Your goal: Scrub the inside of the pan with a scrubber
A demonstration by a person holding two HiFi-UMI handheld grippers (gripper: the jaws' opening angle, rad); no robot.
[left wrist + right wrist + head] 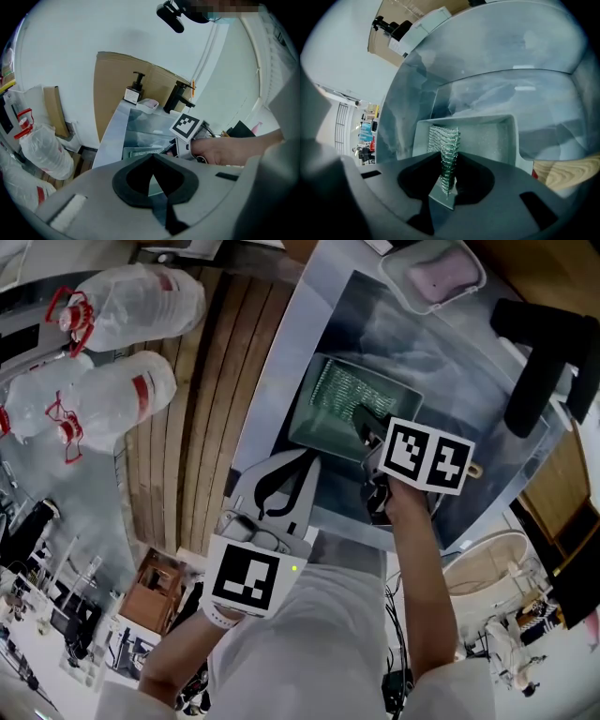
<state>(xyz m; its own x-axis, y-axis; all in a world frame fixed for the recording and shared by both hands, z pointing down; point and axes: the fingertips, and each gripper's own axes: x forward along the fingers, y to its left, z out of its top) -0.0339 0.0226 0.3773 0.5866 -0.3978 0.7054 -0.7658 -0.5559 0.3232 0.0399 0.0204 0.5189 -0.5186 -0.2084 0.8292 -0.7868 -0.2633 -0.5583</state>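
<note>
A rectangular grey-green pan (323,427) lies in the steel sink (469,493). A green mesh scrubber (343,390) is spread over the pan's floor. My right gripper (364,430) reaches into the pan from its near right side and is shut on one end of the scrubber. In the right gripper view the scrubber (446,152) stands pinched between the jaws, over the pan (499,136). My left gripper (279,486) is shut and holds nothing; it hovers over the counter rim at the sink's near left. From the left gripper (152,161) the pan (138,151) shows just beyond the jaws.
A black faucet (542,362) stands at the sink's right side. A soap dish (434,271) sits at the far end, near a pump bottle (133,92). Large plastic water bottles (131,306) lie on the floor to the left of the wooden boards (192,427).
</note>
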